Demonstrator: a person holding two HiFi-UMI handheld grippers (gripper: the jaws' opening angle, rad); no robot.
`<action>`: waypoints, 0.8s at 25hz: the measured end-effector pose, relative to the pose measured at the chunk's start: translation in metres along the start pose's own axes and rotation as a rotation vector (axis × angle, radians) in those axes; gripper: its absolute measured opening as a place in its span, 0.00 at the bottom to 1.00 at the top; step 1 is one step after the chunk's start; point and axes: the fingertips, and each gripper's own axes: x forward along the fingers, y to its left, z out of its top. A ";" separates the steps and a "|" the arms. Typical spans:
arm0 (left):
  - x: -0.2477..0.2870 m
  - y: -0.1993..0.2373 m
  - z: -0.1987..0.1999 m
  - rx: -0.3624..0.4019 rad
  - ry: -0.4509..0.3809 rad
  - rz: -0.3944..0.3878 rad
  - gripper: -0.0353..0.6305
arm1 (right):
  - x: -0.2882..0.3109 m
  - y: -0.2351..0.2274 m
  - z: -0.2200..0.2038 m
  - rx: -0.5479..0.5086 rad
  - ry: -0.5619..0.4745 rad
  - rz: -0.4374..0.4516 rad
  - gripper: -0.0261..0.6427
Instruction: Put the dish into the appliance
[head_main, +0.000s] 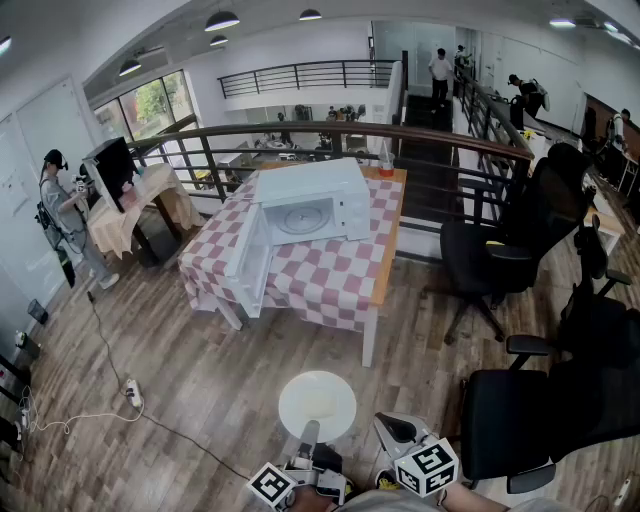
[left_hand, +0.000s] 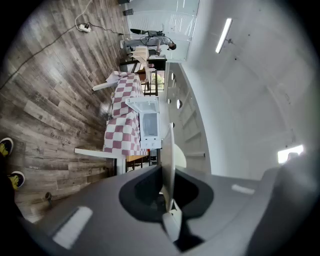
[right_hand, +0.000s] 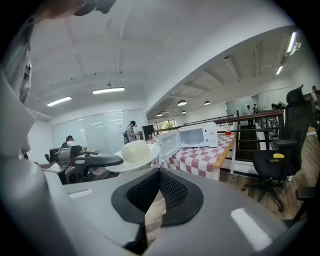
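Left gripper view: dish (left_hand: 169, 152) edge-on in left claw (left_hand: 168, 192).

microwave (head_main: 310, 205) on table (head_main: 330, 275) | dish (head_main: 317, 405) before table | chairs (head_main: 500, 250) right of table

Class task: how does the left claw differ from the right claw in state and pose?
The left claw is shut on the white dish; the right claw holds nothing. The left claw is rolled sideways, its view showing the floor at the left; the right claw's view is upright. Both point toward the open microwave.
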 end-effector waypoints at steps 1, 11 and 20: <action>-0.002 0.001 -0.001 0.006 0.003 0.006 0.09 | -0.001 0.001 -0.001 0.001 0.002 -0.001 0.04; -0.014 0.006 0.004 0.015 -0.008 0.024 0.09 | 0.000 0.012 -0.005 -0.004 0.007 0.015 0.04; -0.021 0.009 0.019 0.001 -0.012 0.020 0.09 | 0.007 0.025 -0.007 0.026 -0.004 0.011 0.04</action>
